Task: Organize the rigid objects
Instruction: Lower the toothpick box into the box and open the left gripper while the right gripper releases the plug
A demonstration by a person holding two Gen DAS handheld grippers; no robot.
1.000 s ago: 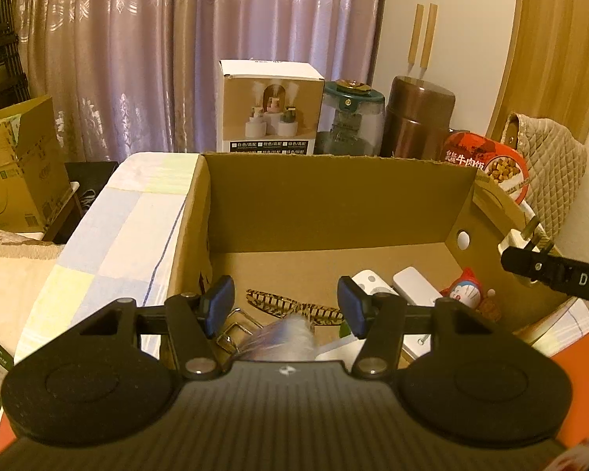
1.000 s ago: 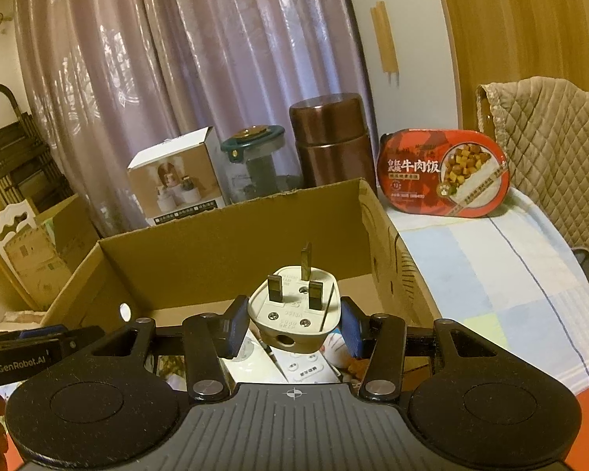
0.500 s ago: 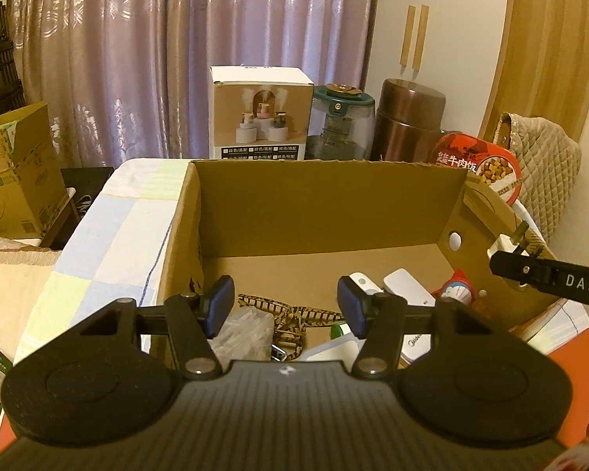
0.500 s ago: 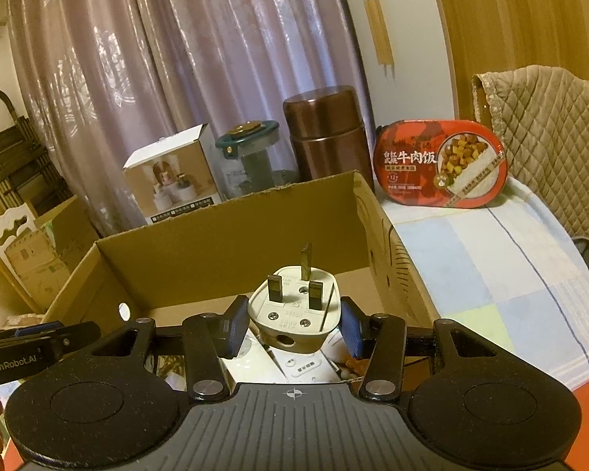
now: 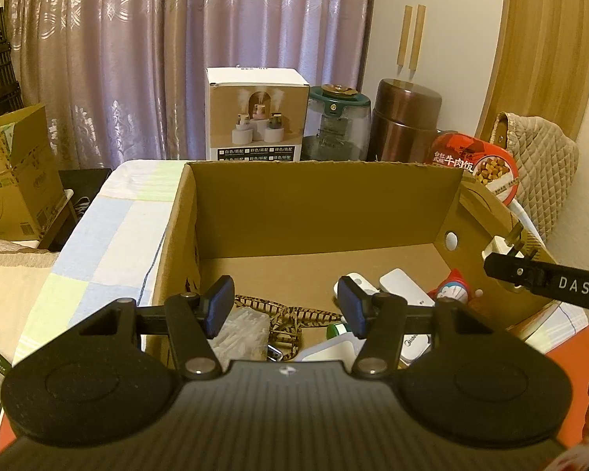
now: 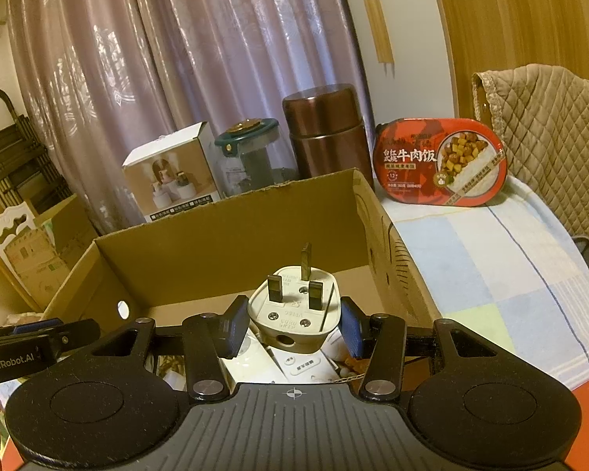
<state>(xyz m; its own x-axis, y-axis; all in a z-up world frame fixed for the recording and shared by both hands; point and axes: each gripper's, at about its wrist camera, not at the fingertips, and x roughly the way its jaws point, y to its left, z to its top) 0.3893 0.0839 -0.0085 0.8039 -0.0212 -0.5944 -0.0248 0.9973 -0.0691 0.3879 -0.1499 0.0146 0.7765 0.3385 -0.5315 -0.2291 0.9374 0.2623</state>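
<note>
Plug lifted over the box, waiting for a place.

The right gripper [image 6: 291,324] is clamped on the white plug [image 6: 294,308], pins up, held above the near right part of the cardboard box [image 6: 231,235]. The left gripper [image 5: 286,306] hangs over the box's near edge with its jaws apart and nothing between them. In the box lie white remotes [image 5: 402,286], a patterned strap [image 5: 290,316] and a small toy [image 5: 453,290]. The step in hand looks like carrying the plug to its spot (inside or out of the box, I cannot tell). Next it needs a clear spot, a lowering, then release.
</note>
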